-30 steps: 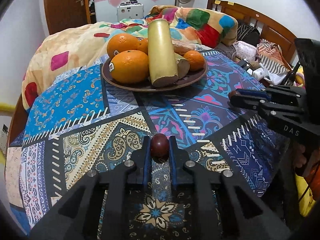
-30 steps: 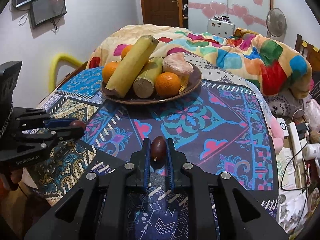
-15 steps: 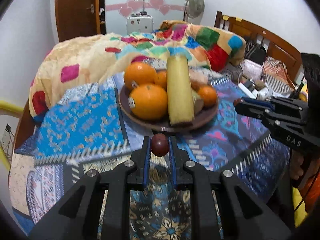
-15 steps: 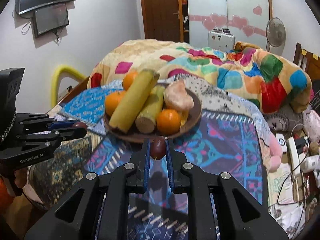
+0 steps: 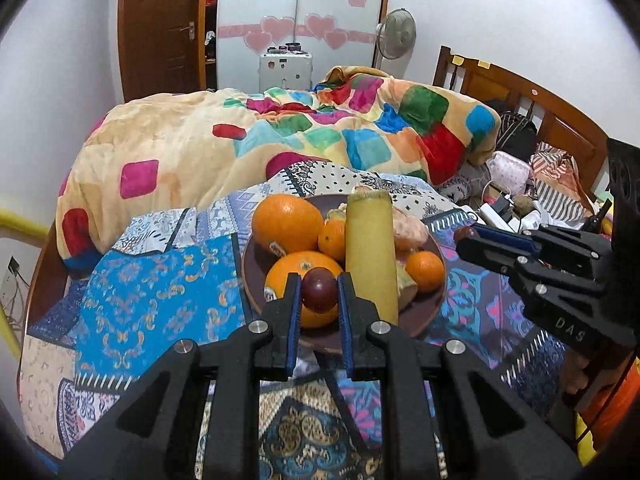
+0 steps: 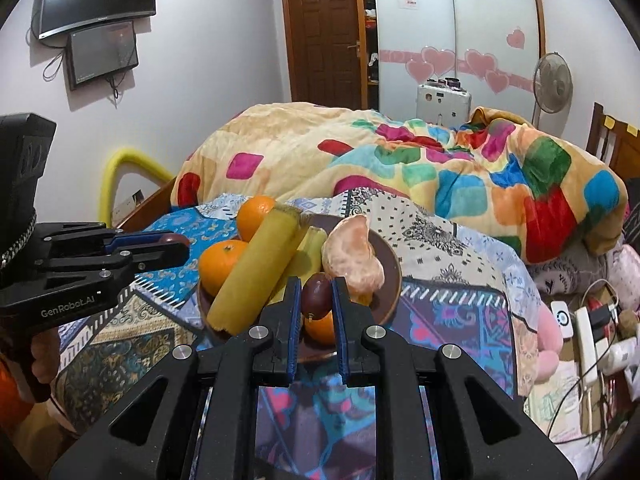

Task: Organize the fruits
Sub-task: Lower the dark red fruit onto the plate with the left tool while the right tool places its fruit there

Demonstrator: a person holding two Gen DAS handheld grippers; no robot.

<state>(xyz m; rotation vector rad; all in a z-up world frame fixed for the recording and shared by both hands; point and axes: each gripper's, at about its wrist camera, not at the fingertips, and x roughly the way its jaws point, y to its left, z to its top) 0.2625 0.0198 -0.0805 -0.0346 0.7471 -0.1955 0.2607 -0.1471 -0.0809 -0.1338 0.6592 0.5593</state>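
My left gripper (image 5: 319, 294) is shut on a small dark red fruit (image 5: 319, 295), held in the air in front of the brown plate (image 5: 424, 316). The plate holds oranges (image 5: 287, 229), a long yellow-green stalk piece (image 5: 370, 252) and a peeled citrus (image 6: 352, 260). My right gripper (image 6: 316, 298) is shut on a second dark red fruit (image 6: 316, 298), also raised in front of the plate (image 6: 390, 280). Each gripper shows in the other's view: the right one (image 5: 464, 236) to the plate's right, the left one (image 6: 176, 240) to its left.
The plate stands on a table under a patterned cloth (image 5: 160, 300). A bed with a colourful quilt (image 5: 320, 136) lies behind. Cables and chargers (image 6: 592, 328) lie to the right. A yellow tube (image 6: 120, 164) stands by the left wall.
Both grippers have risen from low over the tablecloth and moved toward the plate, each still holding its dark red fruit. The plate now sits right behind the fingertips.
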